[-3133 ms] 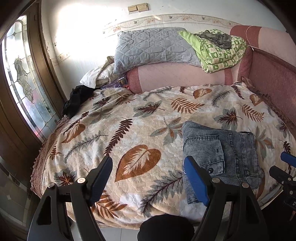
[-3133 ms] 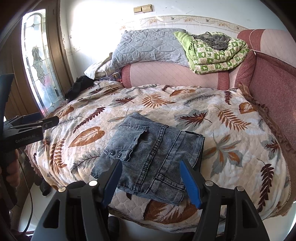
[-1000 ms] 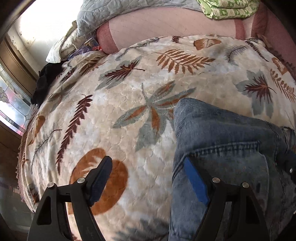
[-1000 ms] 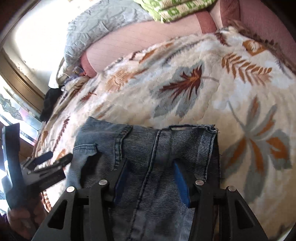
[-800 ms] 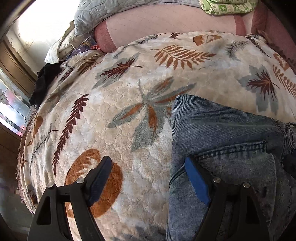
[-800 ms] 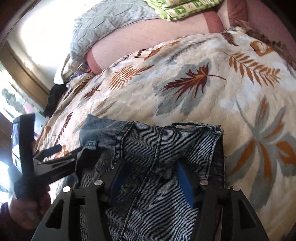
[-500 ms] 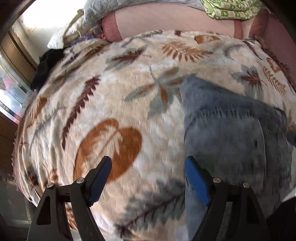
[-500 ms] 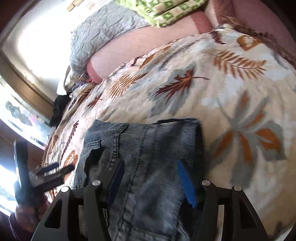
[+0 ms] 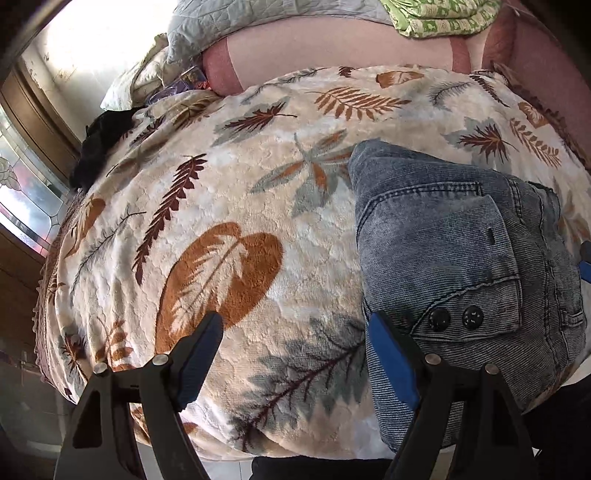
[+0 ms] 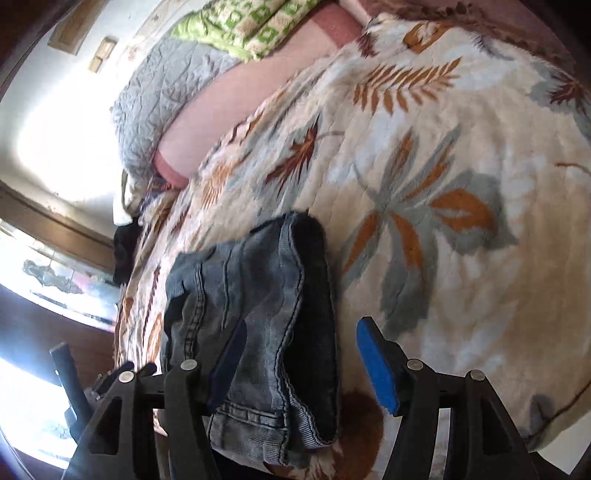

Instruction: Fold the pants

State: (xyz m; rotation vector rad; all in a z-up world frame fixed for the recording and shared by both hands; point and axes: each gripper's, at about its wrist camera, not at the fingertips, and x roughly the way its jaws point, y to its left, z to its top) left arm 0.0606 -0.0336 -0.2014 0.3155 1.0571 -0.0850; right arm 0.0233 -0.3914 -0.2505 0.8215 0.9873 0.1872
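A: Left claw (image 9: 295, 354) released, right claw (image 10: 299, 354) released, gripping nothing.
B: Pants (image 9: 461, 258) folded compact, near bed (image 9: 221, 221) edge, beside left claw. Looks about done; maybe final tidy left.

The pants (image 9: 454, 254) are faded, ribbed-looking denim; the blanket (image 9: 229, 206) is plush, matt fleece; the far pillow (image 9: 258, 14) seems quilted cloth.
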